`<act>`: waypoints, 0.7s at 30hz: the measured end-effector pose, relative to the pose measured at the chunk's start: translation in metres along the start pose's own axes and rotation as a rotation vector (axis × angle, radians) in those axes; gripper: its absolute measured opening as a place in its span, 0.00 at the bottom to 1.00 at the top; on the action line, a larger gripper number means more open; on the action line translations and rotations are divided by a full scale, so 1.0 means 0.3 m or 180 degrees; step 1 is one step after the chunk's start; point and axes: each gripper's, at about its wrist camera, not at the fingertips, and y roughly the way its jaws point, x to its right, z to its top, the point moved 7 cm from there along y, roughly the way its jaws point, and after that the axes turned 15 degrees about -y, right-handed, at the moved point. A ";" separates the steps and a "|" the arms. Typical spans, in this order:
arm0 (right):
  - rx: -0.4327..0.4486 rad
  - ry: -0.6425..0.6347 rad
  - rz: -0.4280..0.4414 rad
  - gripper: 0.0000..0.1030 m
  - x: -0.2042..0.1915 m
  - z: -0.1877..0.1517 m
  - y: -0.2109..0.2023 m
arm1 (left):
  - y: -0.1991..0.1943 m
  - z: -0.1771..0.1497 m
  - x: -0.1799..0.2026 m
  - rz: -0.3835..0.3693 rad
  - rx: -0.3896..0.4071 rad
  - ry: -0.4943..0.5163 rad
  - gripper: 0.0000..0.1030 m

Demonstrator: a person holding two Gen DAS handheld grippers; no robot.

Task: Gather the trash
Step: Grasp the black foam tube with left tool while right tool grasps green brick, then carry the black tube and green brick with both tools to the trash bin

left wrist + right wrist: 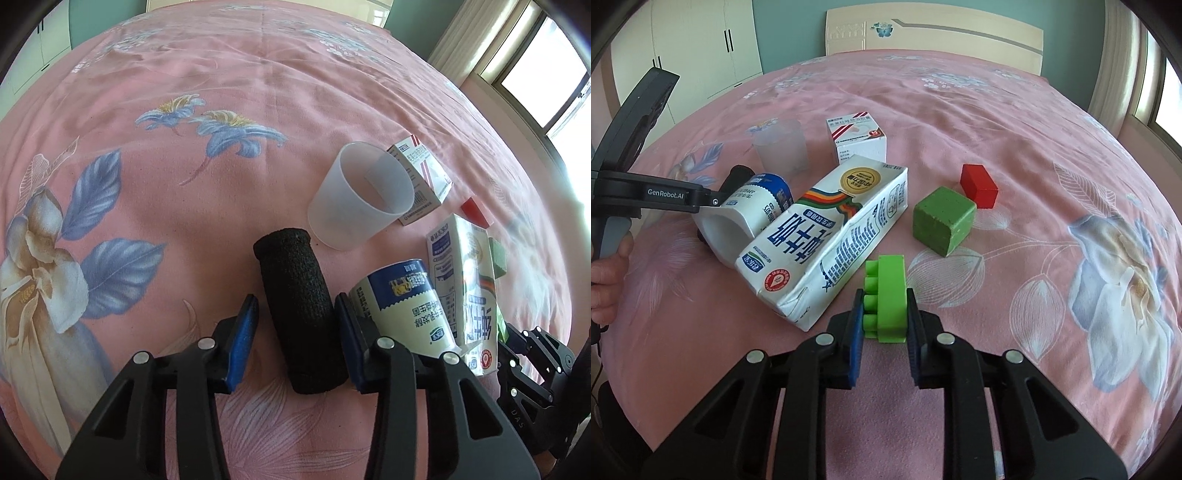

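Note:
A black foam roll [299, 314] lies on the pink floral bedsheet [184, 203] between the jaws of my left gripper [295, 302]. The right pad touches the roll and a thin gap shows at the left pad, so this gripper is open. My right gripper [884, 321] is shut on a bright green studded toy brick [886, 295]. A white milk carton [831, 240] lies on its side just left of the brick. A blue-and-white yogurt cup [402, 302] leans against the carton beside the left gripper's right finger.
A translucent plastic cup [360, 195] and a small medicine box [421, 173] sit farther up the bed. A green cube [942, 221] and a red block [979, 184] lie right of the carton. A hand [605, 280] holds the left gripper. The headboard [934, 37] is at the back.

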 end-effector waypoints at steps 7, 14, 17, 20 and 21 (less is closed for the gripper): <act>0.0009 0.0013 0.0000 0.21 0.005 -0.005 -0.011 | -0.001 -0.006 0.009 -0.0030 -0.0036 -0.0015 0.36; 0.0045 0.0001 -0.0008 0.21 0.004 -0.001 -0.034 | -0.036 -0.031 0.014 0.0055 -0.0010 0.0063 0.35; 0.0079 -0.0024 -0.0035 0.21 -0.002 -0.002 -0.064 | -0.059 -0.044 0.004 0.0067 0.0006 0.0079 0.35; 0.0106 -0.0018 -0.0032 0.21 -0.002 -0.006 -0.095 | -0.087 -0.057 -0.020 0.0085 0.0034 0.0061 0.35; 0.0129 -0.0010 -0.0012 0.21 -0.003 -0.007 -0.108 | -0.097 -0.063 -0.027 0.0069 0.0033 0.0062 0.35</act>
